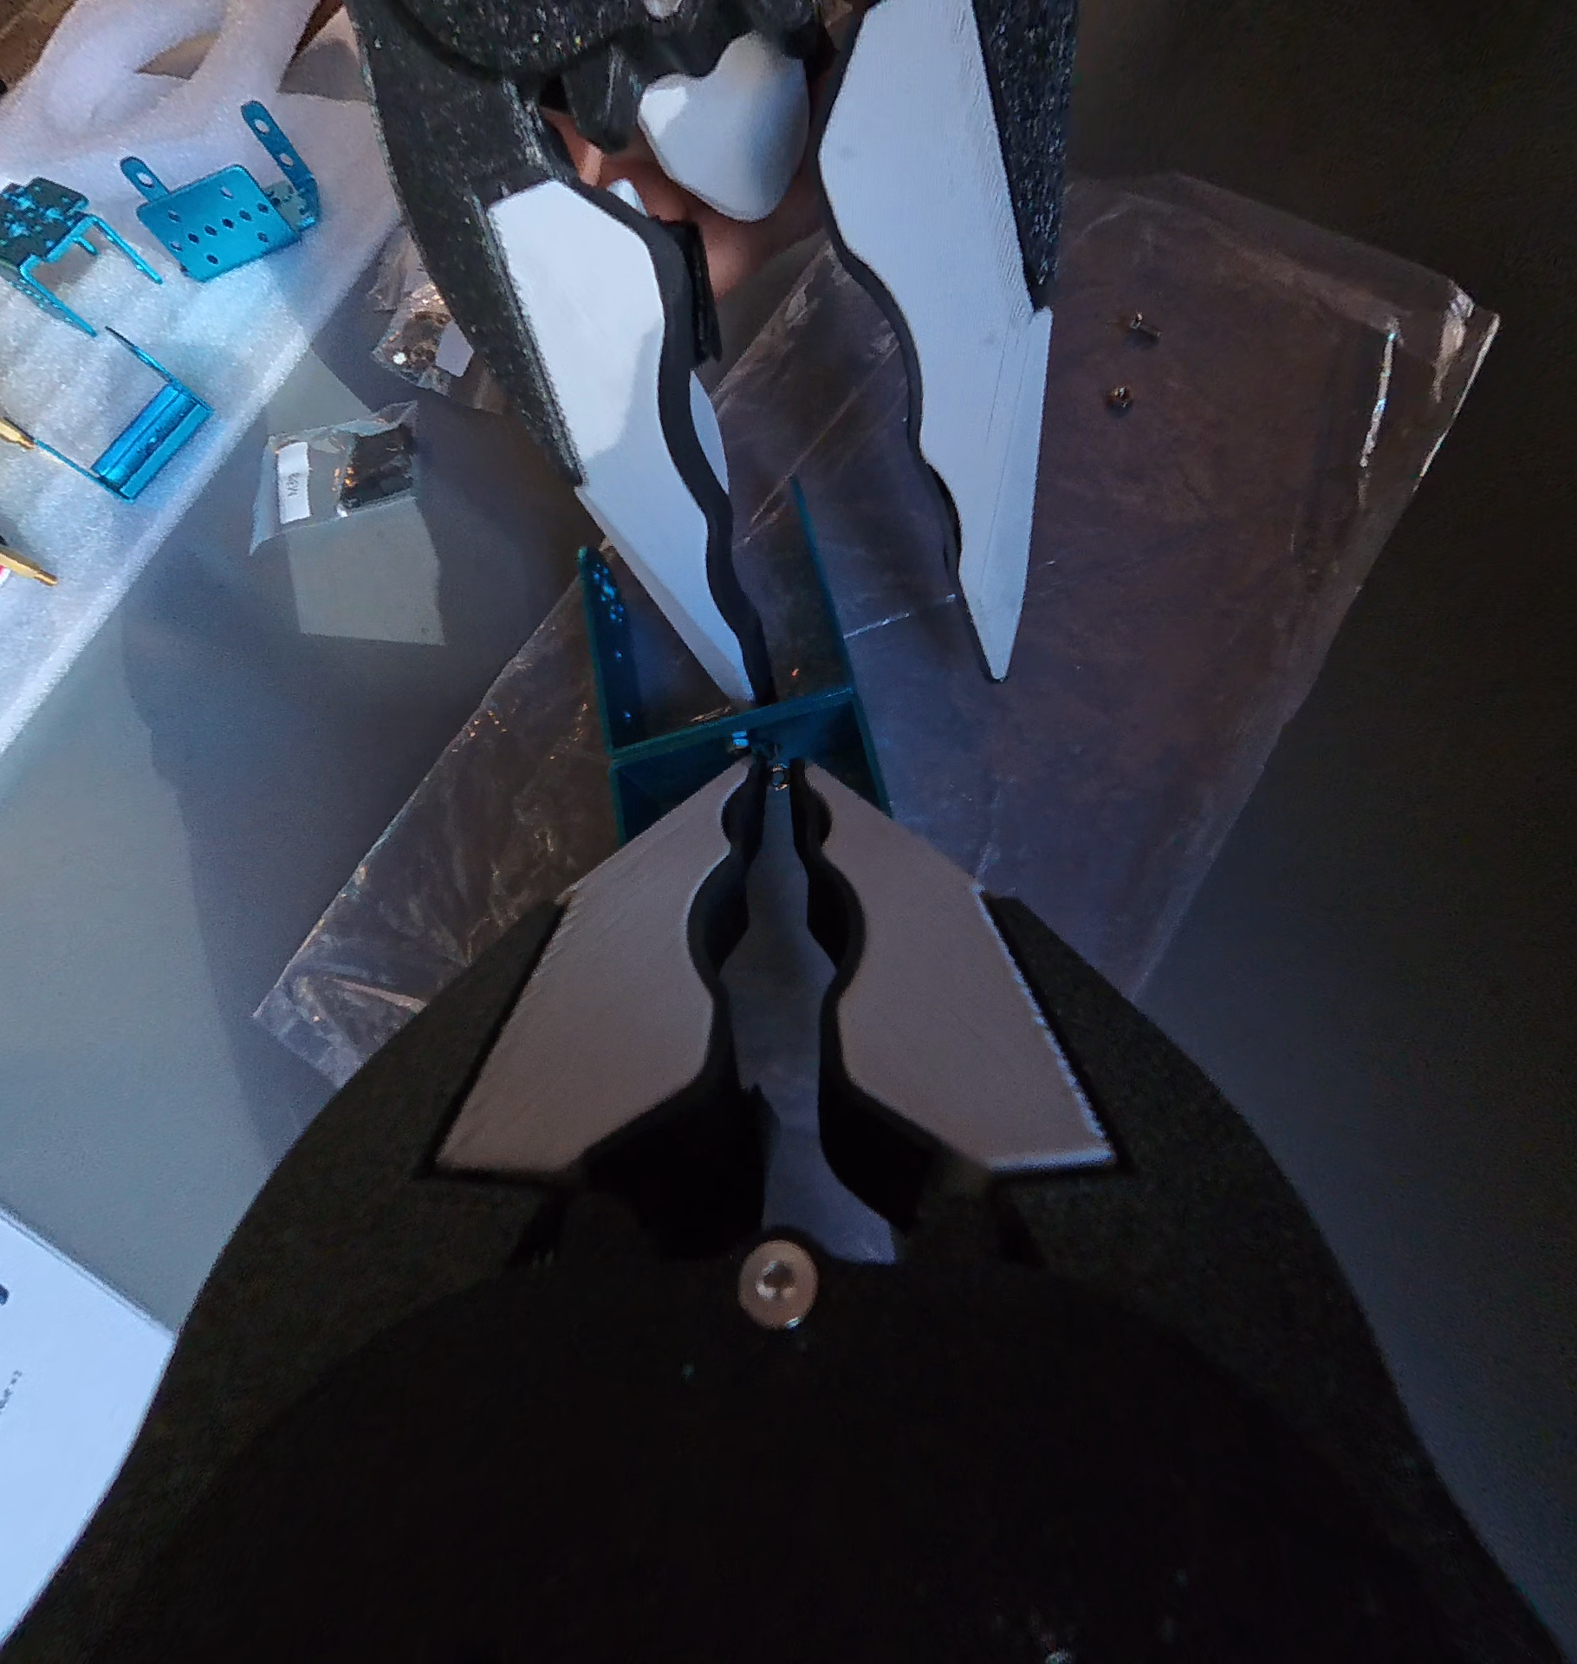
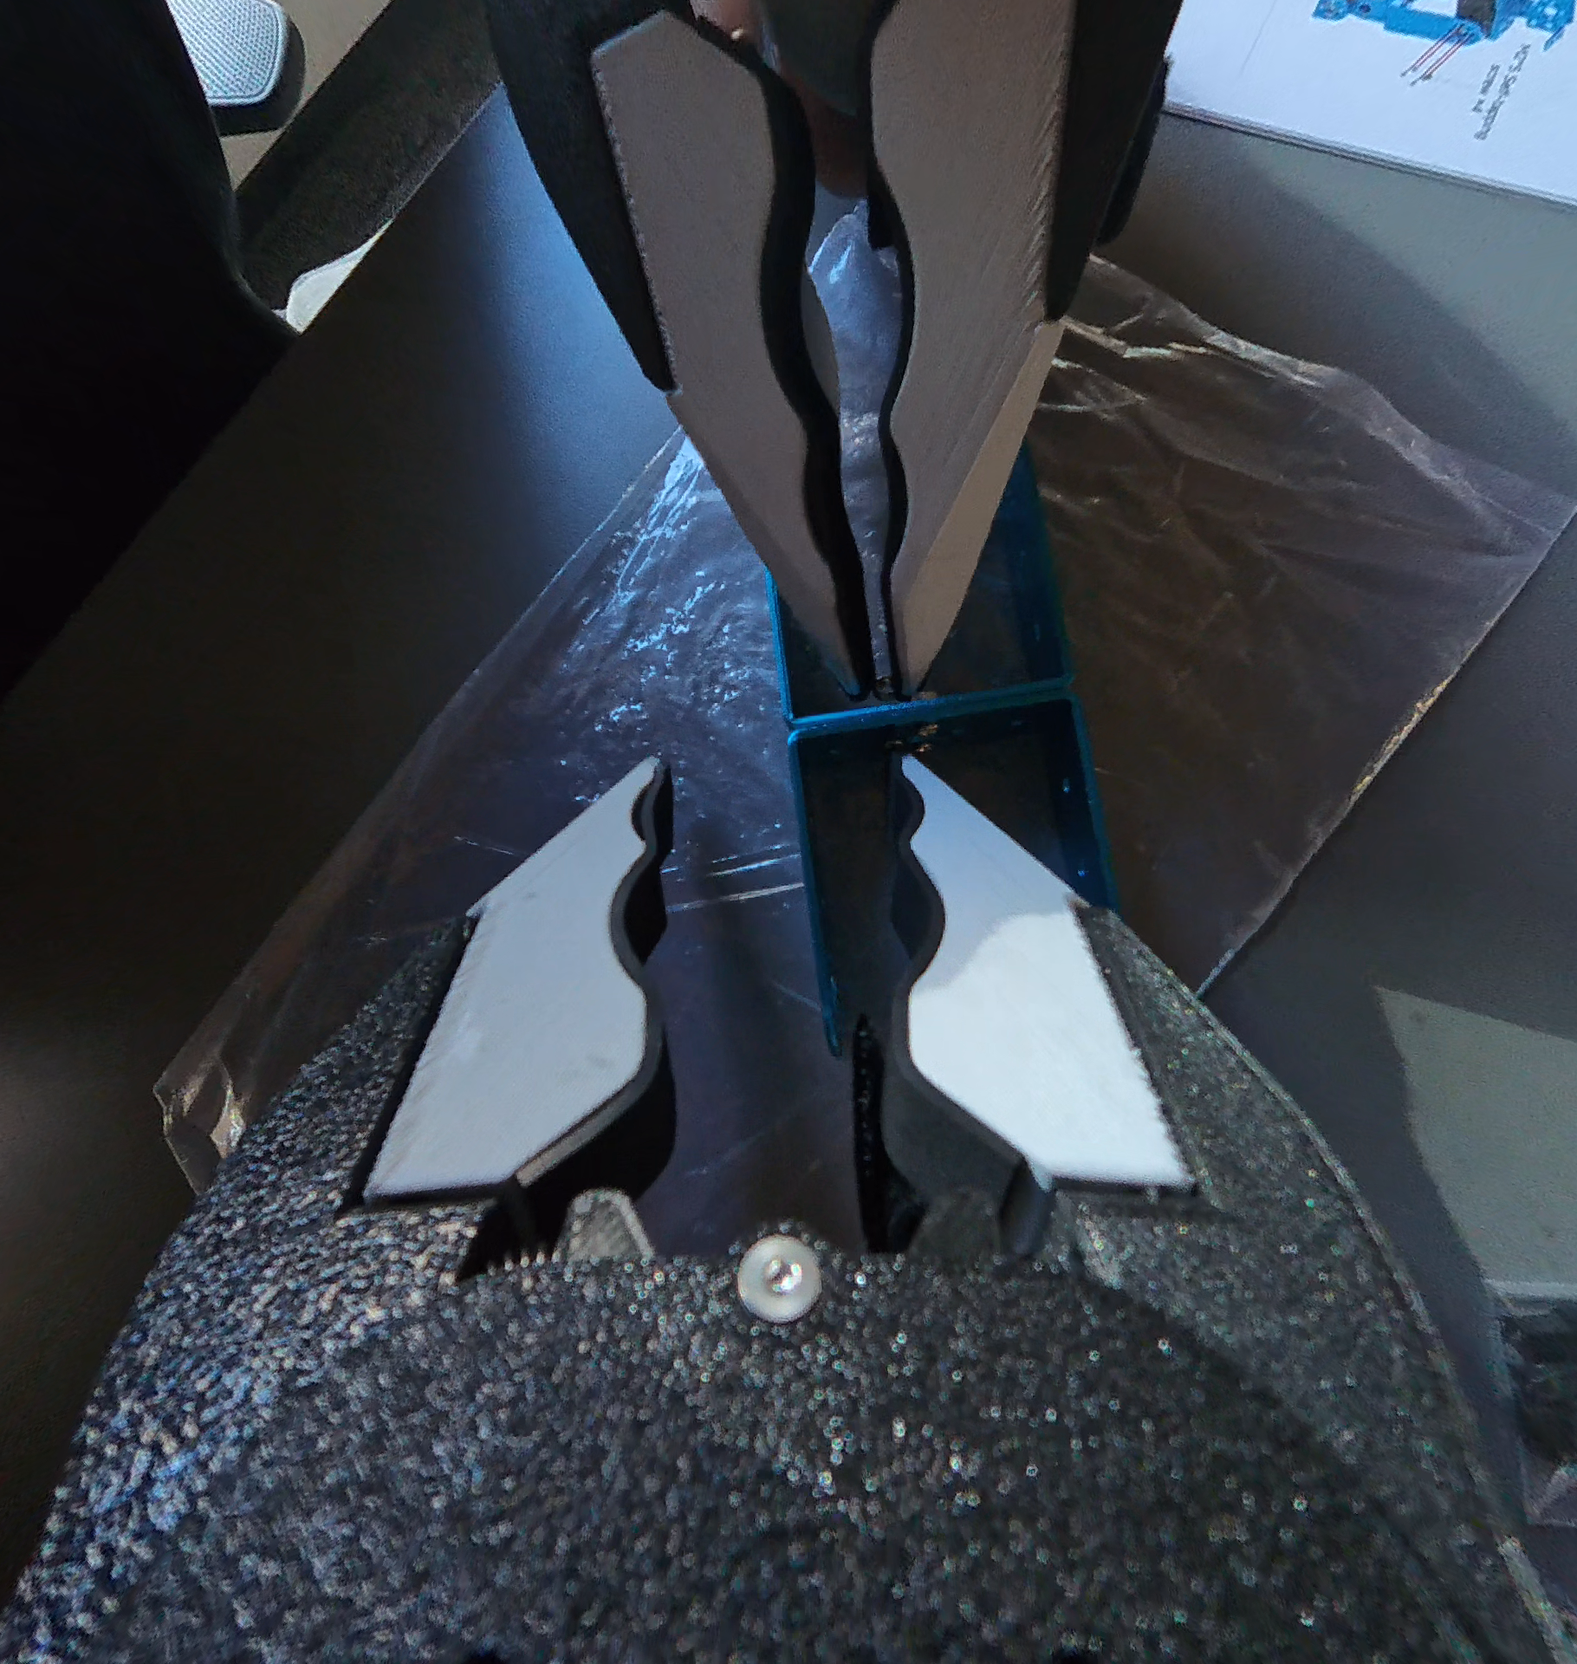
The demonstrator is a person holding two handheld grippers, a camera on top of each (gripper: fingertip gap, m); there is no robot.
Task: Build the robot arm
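Left gripper (image 1: 771, 765) fingers nearly together, pinching tiny dark screw-like part (image 1: 778, 776) at joint of two blue anodised metal U-brackets (image 2: 938, 711) standing back-to-back on clear plastic bag (image 2: 1262, 576). Right gripper (image 2: 780, 765) fingers wide apart, one finger (image 2: 992, 945) inside near bracket, steadying it. Fastening looks unfinished; two loose small screws (image 1: 1131, 360) lie well apart on bag.

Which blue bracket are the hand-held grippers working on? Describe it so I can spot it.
Find the clear plastic sheet on the grey table. Between the two hand-held grippers stands the dark blue H-shaped bracket assembly. Unlike the loose bright blue brackets on white foam, it stands upright alone.
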